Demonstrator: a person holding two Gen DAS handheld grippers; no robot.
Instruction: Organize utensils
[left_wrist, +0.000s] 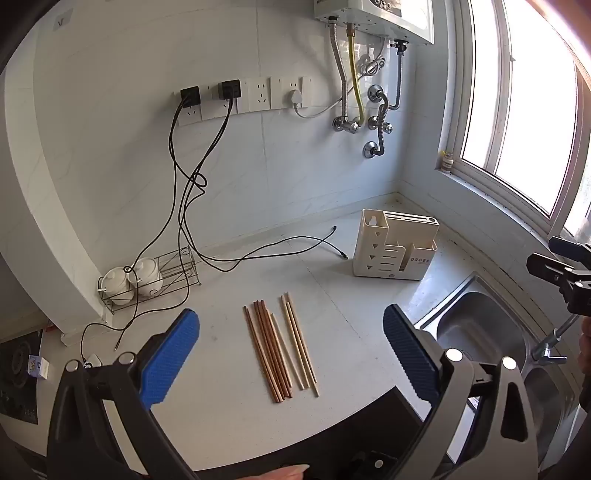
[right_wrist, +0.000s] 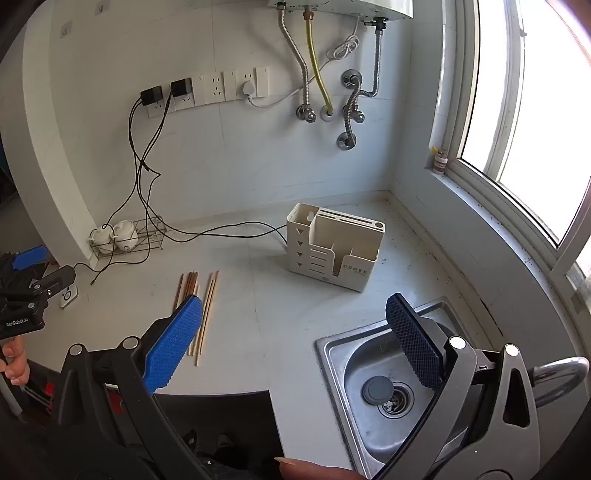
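Observation:
Several wooden chopsticks (left_wrist: 280, 347) lie side by side on the white counter (left_wrist: 229, 413), dark ones to the left, pale ones to the right. My left gripper (left_wrist: 291, 354) hovers above their near ends, wide open with nothing between its blue pads. A cream utensil holder (left_wrist: 395, 247) stands upright at the back right. In the right wrist view the same chopsticks (right_wrist: 207, 306) lie left of centre, partly behind a blue pad. My right gripper (right_wrist: 295, 343) is wide open and empty, over the counter beside the sink. The utensil holder (right_wrist: 336, 243) stands beyond it.
A steel sink (right_wrist: 384, 391) with a drain plug sits at the right. Black cables (left_wrist: 258, 254) trail across the counter from the wall sockets. A wire rack with two white pots (left_wrist: 133, 280) stands at the back left. A window fills the right wall.

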